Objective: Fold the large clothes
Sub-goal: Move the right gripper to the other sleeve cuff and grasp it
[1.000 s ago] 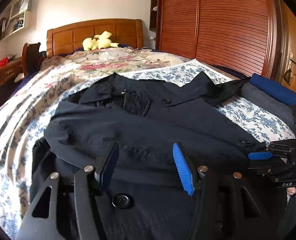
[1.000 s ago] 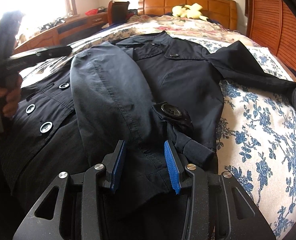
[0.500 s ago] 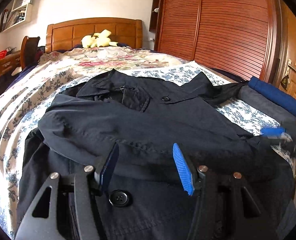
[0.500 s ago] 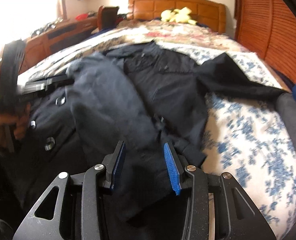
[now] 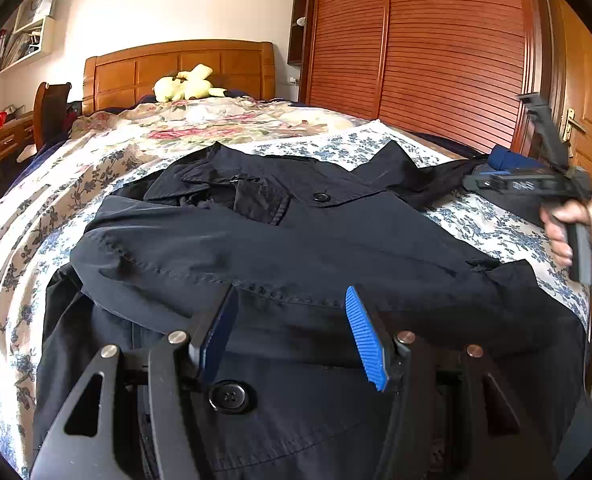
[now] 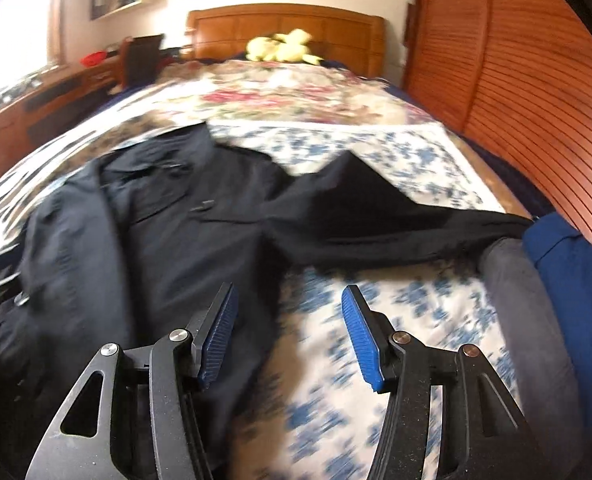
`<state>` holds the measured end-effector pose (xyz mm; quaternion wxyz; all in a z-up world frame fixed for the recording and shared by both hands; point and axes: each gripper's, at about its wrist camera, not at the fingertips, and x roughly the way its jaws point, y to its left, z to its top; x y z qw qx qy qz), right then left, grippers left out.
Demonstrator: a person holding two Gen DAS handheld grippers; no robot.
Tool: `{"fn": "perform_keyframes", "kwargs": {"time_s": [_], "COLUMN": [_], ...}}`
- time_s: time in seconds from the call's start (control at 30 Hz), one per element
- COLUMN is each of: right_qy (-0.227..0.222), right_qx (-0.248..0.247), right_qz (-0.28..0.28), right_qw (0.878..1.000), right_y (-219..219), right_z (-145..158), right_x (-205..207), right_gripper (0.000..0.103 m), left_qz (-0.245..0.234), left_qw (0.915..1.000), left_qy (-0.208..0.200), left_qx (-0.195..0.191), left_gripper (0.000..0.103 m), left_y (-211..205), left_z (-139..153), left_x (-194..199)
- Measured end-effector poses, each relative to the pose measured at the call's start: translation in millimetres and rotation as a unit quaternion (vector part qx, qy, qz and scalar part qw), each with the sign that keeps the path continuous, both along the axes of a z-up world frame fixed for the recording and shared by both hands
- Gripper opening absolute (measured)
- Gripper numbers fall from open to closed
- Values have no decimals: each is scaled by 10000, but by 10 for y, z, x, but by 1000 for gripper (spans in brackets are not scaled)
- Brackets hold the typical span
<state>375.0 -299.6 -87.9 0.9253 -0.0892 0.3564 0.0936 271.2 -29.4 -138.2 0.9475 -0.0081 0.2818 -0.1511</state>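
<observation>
**Coat fold: one sleeve in, most of the job left**

A dark navy coat [image 5: 296, 248] lies front-up on the bed [image 5: 36, 208], collar toward the headboard, hem toward the near edge. One sleeve [image 5: 256, 264] is already laid across the chest, cuff end near the bed's right side. The other sleeve [image 6: 395, 224] is spread out to the side over the blue-flowered sheet, reaching toward a grey and blue pile [image 6: 543, 280] at the bed edge.

Left hand-held gripper [image 5: 292, 332] hovers over the lower front of the coat, just above a big button [image 5: 227, 396], jaws apart, nothing between them. Right hand-held gripper [image 6: 286, 332] is also released & empty, jaws wide; it sits over the sheet beside the coat, pointed toward the outspread sleeve. Right-wrist view is blurred, so fine detail there can't be read.

Judgement: approx. a third done at best. Left to do: second sleeve folded in, then body folded up from the hem, prob. in two passes, w/ some smoothing since the crossed sleeve looks bulky.
</observation>
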Motion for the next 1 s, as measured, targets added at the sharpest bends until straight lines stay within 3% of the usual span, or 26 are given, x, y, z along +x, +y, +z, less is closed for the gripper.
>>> {"fn": "perform_keyframes", "kwargs": {"time_s": [0.3, 0.53, 1.0], "right_qy": [255, 516, 641], "right_qx": [-14, 325, 907], "right_qz": [-887, -1485, -1650], "right_qw": [9957, 9870, 9800], "right_y": [-580, -980, -1104], "right_z": [-211, -358, -368], "right_x": [679, 958, 1186], "right_gripper": [55, 55, 55], "left_qz": [-8, -25, -24], "left_qw": [10000, 10000, 10000], "left_qy": [-20, -25, -27], "left_qx": [17, 35, 37], "left_gripper": [55, 55, 55], "left_y": [-10, -21, -26], "left_z": [7, 9, 7], "left_x": [-4, -11, -8]}}
